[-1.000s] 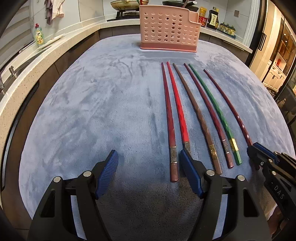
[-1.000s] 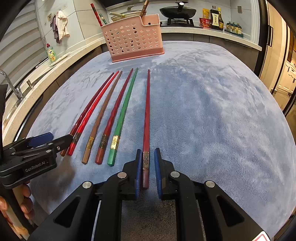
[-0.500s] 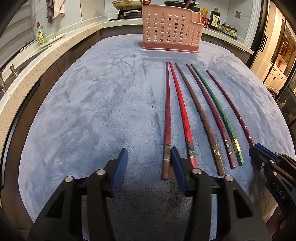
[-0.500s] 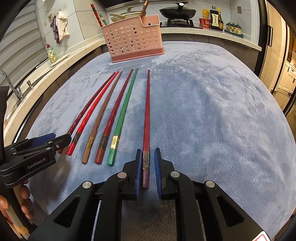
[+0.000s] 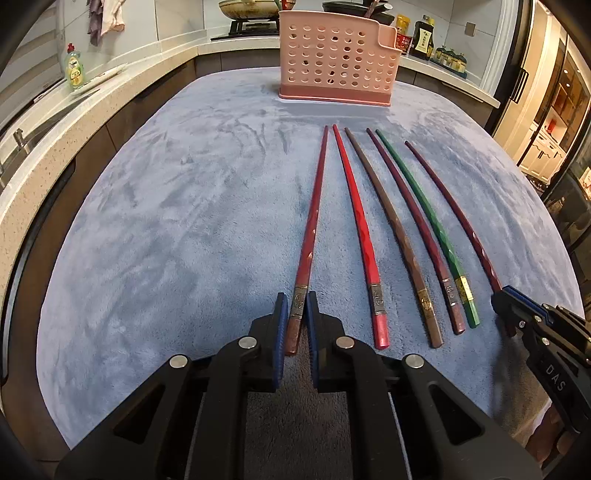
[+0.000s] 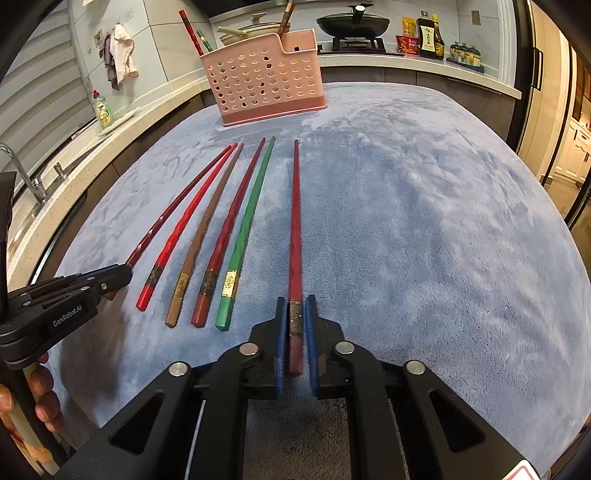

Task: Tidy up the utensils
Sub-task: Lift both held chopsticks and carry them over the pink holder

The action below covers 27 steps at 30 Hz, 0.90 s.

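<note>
Six chopsticks lie side by side on a blue plush cloth (image 5: 166,221), pointing toward a pink perforated basket (image 5: 332,62) at the far end. My left gripper (image 5: 295,306) is shut on the thick end of the leftmost dark red chopstick (image 5: 312,229). In the right wrist view, my right gripper (image 6: 295,306) is shut on the thick end of the rightmost dark red chopstick (image 6: 295,221). Both held sticks rest on the cloth. Between them lie a bright red (image 5: 360,229), a brown (image 5: 391,225), a dark red (image 5: 413,221) and a green chopstick (image 5: 424,214).
The basket (image 6: 266,81) holds a few chopsticks (image 6: 190,31) standing upright. A stone counter curves round the left and back, with a dish soap bottle (image 5: 75,68), a tap (image 6: 22,173), a pan (image 6: 352,22) and sauce bottles (image 6: 428,35). A person's hand (image 6: 40,391) holds the left gripper.
My left gripper slid over the leftmost chopstick's thick end and closed from wide open onto it. The right gripper stayed shut on its chopstick without moving.
</note>
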### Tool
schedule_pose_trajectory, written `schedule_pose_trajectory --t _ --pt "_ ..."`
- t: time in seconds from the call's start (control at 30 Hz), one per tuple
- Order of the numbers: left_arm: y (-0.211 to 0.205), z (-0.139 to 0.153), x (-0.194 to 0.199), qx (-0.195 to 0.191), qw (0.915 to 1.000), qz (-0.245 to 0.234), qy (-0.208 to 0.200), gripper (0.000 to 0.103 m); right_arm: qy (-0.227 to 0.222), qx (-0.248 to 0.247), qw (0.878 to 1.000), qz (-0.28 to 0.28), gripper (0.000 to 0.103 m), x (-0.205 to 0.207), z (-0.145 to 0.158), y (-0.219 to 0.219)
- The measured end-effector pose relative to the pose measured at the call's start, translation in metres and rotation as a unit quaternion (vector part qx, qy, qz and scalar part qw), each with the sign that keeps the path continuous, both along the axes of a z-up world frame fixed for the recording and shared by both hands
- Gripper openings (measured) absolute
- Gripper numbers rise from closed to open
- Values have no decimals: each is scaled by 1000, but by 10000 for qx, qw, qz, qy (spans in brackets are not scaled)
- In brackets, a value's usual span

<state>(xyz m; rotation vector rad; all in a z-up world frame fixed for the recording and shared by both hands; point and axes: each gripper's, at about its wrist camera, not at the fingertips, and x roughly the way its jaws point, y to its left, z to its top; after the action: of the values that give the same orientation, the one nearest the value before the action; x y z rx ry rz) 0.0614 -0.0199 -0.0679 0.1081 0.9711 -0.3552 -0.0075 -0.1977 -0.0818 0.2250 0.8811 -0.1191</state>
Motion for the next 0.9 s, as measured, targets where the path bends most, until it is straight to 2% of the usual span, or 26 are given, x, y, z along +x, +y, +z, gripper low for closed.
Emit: schedule_pose_trajectory --t 0.4,0.9 --pt "8 32 -1 -282 9995 23 -141 8 -351 52 9994 10 7 -2 32 0" --pt "20 105 17 -785 9939 95 -766 7 -1362 108 9903 -246 7 7 122 -30"
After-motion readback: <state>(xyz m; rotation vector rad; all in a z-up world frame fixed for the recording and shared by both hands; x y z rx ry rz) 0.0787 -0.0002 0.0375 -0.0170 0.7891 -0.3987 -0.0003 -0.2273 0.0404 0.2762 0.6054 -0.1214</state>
